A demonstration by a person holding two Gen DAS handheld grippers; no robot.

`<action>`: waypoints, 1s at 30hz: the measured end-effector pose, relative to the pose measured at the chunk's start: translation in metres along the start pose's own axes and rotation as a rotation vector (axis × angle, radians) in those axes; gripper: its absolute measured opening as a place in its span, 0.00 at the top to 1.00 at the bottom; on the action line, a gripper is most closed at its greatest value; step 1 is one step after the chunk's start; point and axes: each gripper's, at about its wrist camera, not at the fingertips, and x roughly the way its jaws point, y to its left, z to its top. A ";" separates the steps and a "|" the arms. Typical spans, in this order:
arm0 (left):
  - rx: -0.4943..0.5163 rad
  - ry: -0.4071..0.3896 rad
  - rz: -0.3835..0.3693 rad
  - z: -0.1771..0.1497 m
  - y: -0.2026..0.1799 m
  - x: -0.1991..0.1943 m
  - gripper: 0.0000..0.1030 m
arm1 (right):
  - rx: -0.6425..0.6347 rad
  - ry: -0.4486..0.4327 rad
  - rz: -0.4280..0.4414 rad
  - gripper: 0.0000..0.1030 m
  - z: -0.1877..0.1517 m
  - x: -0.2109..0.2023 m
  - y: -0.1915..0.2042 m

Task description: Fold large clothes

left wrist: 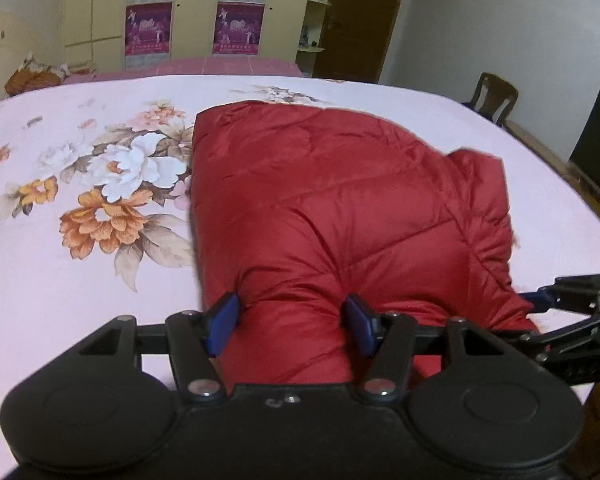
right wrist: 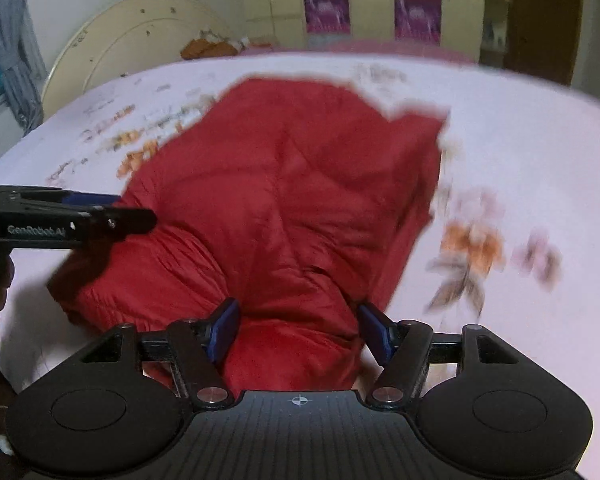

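A red quilted down jacket [left wrist: 340, 208] lies on the floral pink bed sheet [left wrist: 60, 280], partly folded. My left gripper [left wrist: 292, 316] has its blue pads pressed into a thick bunch of the jacket's near edge. My right gripper [right wrist: 300, 324] likewise clamps a bulge of the jacket [right wrist: 292, 200] at its near edge. Each gripper shows in the other's view: the right one at the jacket's right edge [left wrist: 540, 300], the left one at its left side [right wrist: 112, 208]. The right wrist view is blurred.
The bed sheet [right wrist: 520, 140] spreads wide around the jacket. A wardrobe with purple posters [left wrist: 192, 20], a brown door [left wrist: 360, 20] and a wooden chair [left wrist: 494, 96] stand beyond the bed. A cream headboard [right wrist: 132, 44] and an orange-patterned pillow [left wrist: 32, 76] are at the far left.
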 end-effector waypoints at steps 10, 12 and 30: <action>-0.062 0.019 0.018 0.021 0.003 -0.007 0.24 | 0.075 -0.045 0.026 0.18 0.023 -0.027 -0.023; -0.078 0.026 0.013 0.027 0.005 -0.004 0.21 | 0.128 -0.078 0.033 0.06 0.029 -0.030 -0.034; -0.225 0.102 -0.082 0.048 0.024 0.039 0.07 | 0.447 -0.021 0.187 0.06 0.067 0.045 -0.085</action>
